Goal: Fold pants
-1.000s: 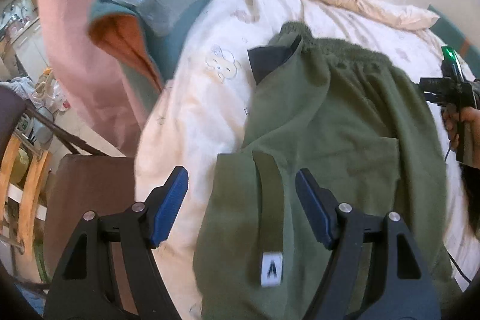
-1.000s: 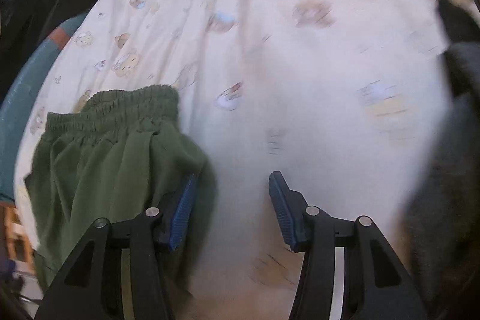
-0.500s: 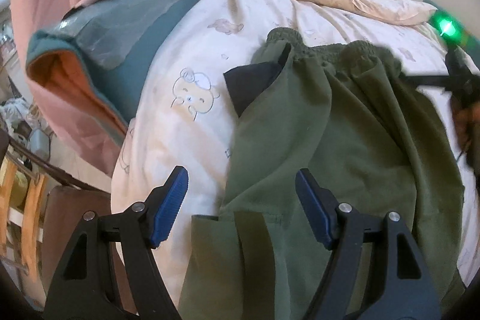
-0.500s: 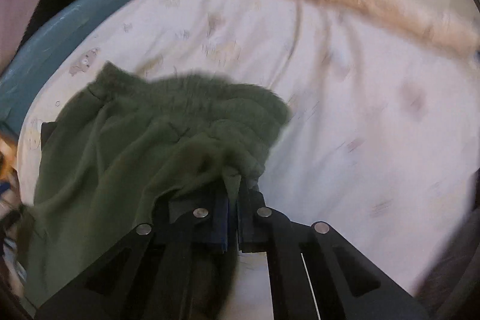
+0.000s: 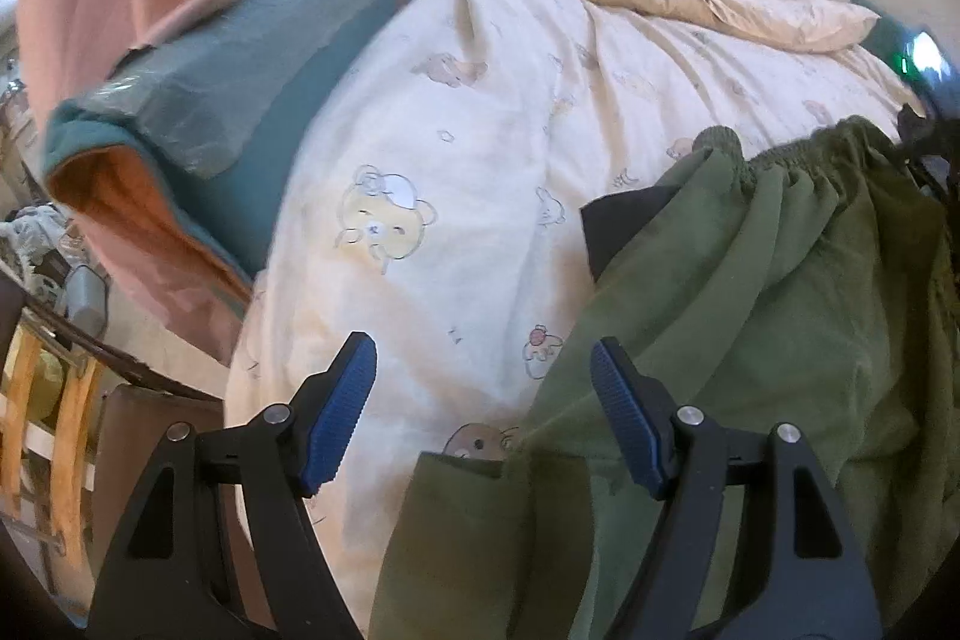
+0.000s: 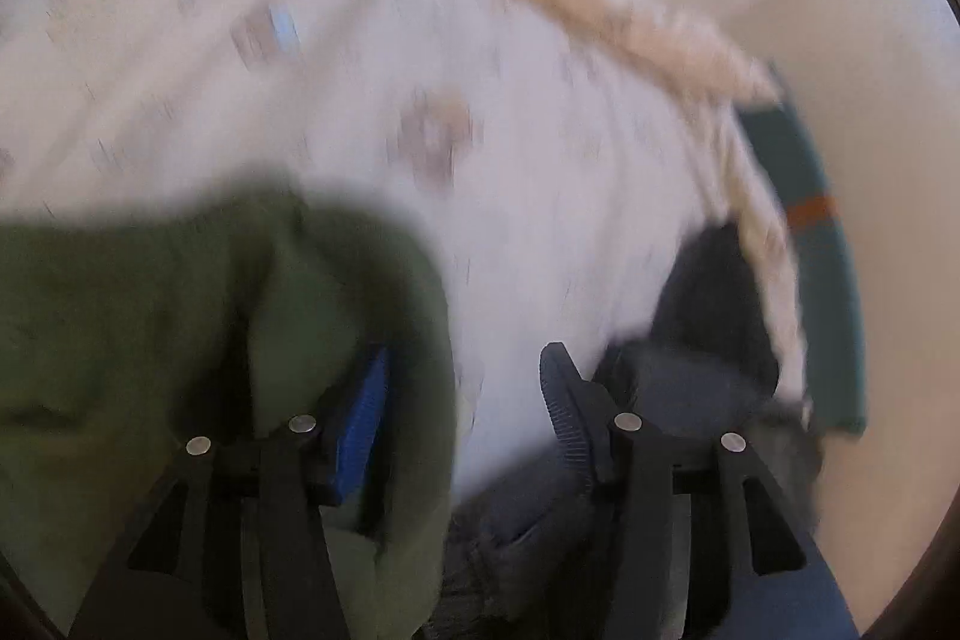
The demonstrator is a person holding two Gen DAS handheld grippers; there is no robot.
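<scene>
I see the green pants [image 5: 750, 316] lying on the bed's cartoon-print quilt [image 5: 456, 196], waistband toward the wall. My left tool [image 5: 483, 418] hangs open, holding nothing, its right finger over the pants' edge. My right tool [image 6: 462, 400] has just been opening from a pinch on the waistband; now its jaws stand apart, cloth draped past the left pad [image 6: 360, 424], though blur hides any contact.
</scene>
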